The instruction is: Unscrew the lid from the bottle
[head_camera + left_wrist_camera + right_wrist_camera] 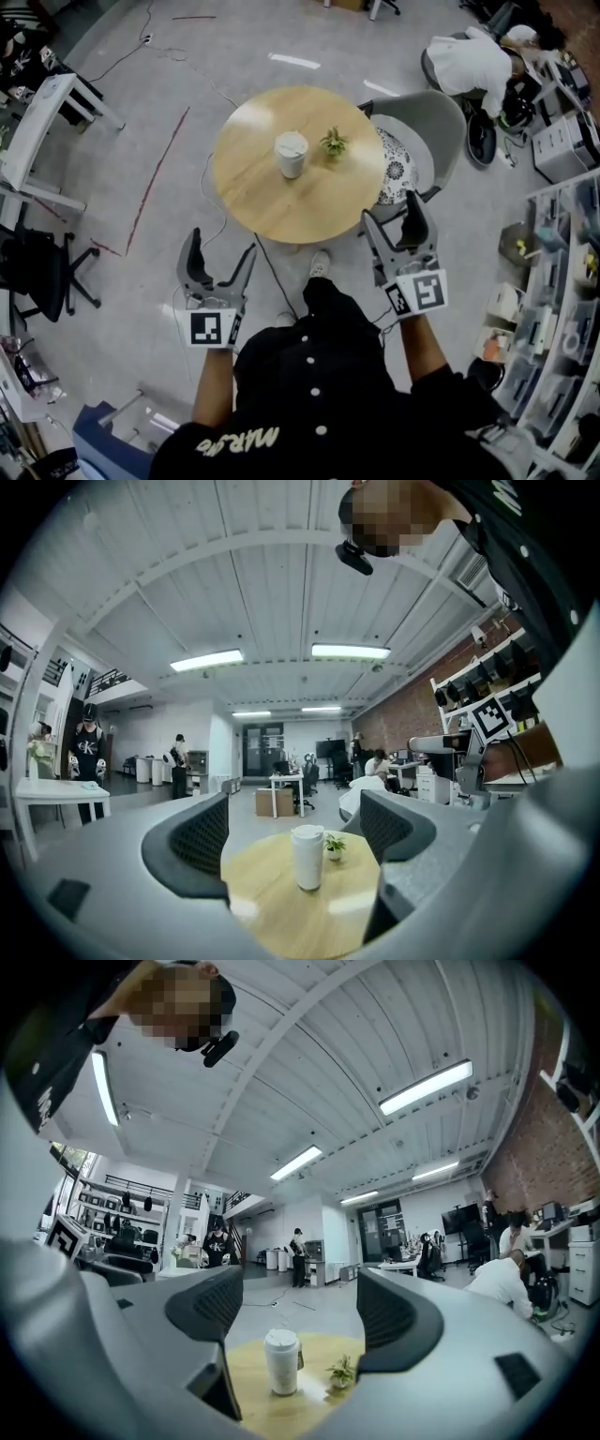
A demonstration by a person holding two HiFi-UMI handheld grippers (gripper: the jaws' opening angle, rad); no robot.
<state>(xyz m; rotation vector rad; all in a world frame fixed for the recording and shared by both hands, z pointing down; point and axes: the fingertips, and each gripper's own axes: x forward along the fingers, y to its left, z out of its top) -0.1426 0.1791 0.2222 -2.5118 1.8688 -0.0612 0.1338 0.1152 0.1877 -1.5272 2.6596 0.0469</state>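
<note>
1. The table (272, 202) is a round disc of pale wood with a smooth, matte top. It stands on a grey floor crossed by thin cables.
2. The bottle (291, 156) is a plain off-white cylinder standing upright near the table's centre. Its lid (291, 143) is a slightly wider, round cap in the same pale tone and sits on top.
3. At about 2 o'clock from the bottle, near but not touching it, is a small potted plant (333, 142) with spiky green leaves.
4. A grey chair (441, 127) with a curved shell back stands at the table's 3 o'clock.
5. The left gripper (223, 246) is grey moulded plastic with a marker cube (213, 328) at its base. It hangs off the table at about 7 o'clock, and its jaws point toward the tabletop.
6. In the left gripper view, the left gripper (295, 817) has its jaws spread wide with nothing held. The dark pads (202, 834) show a fine grid texture, and the bottle (307, 858) stands well ahead on the table (267, 907).
7. The right gripper (389, 210) hangs just off the table's rim at about 5 o'clock, angled inward.
8. In the right gripper view, the right gripper (291, 1302) also gapes wide and empty, with the bottle (281, 1361) far beyond its tips.
9. Both bare forearms reach forward from a black buttoned shirt.
</note>
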